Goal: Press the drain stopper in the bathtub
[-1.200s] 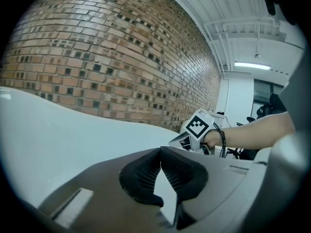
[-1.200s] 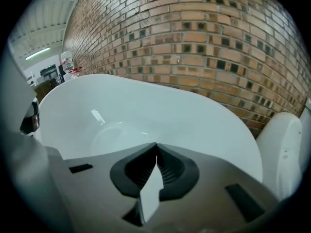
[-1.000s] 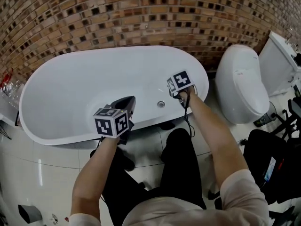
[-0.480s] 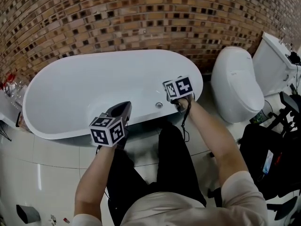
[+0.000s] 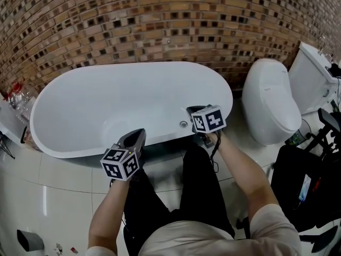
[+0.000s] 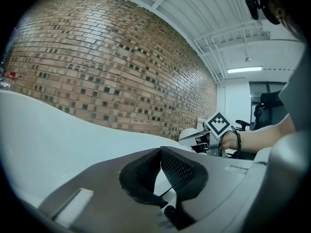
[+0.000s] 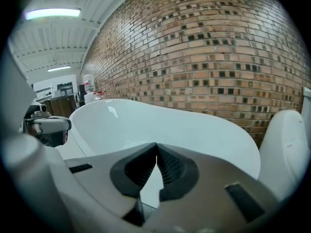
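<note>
floor [image 5: 58,180]: white glossy tiles, grey grout lines
tub [image 5: 80,105]: white, oval, stands on the floor, long side along the brick wall [image 5: 133,20]
toilet [image 5: 269,103]: white, lid down, on the floor just right of the tub, not touching it
black gear [image 5: 303,191]: on the floor at far right, near the toilet; kind unclear
grey object [image 5: 24,240]: on the tiles at bottom left, well apart from the tub
small bits [image 5: 58,248]: on the tiles beside the grey object, too small to tell
</note>
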A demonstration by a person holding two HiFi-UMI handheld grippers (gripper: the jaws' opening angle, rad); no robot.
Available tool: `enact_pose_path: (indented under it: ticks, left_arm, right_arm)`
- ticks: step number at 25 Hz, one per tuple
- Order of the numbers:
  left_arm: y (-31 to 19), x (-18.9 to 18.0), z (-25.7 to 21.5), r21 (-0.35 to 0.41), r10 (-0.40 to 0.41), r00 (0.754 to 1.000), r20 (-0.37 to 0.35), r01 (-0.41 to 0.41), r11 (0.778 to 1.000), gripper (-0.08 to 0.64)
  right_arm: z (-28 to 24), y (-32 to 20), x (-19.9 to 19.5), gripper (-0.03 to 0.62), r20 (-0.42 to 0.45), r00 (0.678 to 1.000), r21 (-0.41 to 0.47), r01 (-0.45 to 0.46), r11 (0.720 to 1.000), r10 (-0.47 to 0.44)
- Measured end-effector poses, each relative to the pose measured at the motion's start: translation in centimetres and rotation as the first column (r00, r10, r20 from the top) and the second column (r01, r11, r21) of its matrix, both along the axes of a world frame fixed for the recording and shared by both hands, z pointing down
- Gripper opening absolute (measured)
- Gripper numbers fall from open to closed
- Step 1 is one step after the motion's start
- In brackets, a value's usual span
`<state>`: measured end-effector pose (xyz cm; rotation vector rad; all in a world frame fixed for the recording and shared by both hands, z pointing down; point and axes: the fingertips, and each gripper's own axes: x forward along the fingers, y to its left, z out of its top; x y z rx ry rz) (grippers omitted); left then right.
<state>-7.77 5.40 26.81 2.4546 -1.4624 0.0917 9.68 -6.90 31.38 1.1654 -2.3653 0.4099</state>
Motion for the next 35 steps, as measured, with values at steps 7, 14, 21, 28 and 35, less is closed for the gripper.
enact_pose_path:
  ticks: [7, 14, 21, 28, 35]
  left_arm:
    - [1.8, -0.5, 0.8, 0.023, 0.023, 0.996, -0.082, -0.022, 0.999, 0.005]
    - [3.4, -1.9, 3.4, 0.021, 0.000, 0.998, -0.063, 0.002, 1.000, 0.005]
    - [3.9, -2.9, 5.4, 0.001, -0.034, 0.999, -0.022, 0.034, 0.999, 0.003]
    - [4.8, -4.1, 7.4, -0.009, -0.064, 0.998, -0.029, 0.063, 0.998, 0.005]
    - [5.2, -6.4, 8.2, -0.019, -0.128, 0.986, -0.108, 0.127, 0.992, 0.006]
  right_arm:
    - [0.3, 2.6, -0.3, 0.014, 0.097, 0.995, 0.082, 0.020, 0.996, -0.028]
    - [4.1, 5.5, 1.1, 0.012, 0.127, 0.992, 0.114, -0.027, 0.993, 0.012]
    - [4.8, 6.2, 1.5, 0.011, 0.122, 0.992, 0.136, -0.047, 0.990, 0.031]
    - [5.6, 7.0, 2.1, 0.011, 0.164, 0.985, 0.159, -0.089, 0.983, 0.062]
    - [6.4, 6.7, 3.4, 0.014, 0.209, 0.969, 0.107, -0.159, 0.981, 0.135]
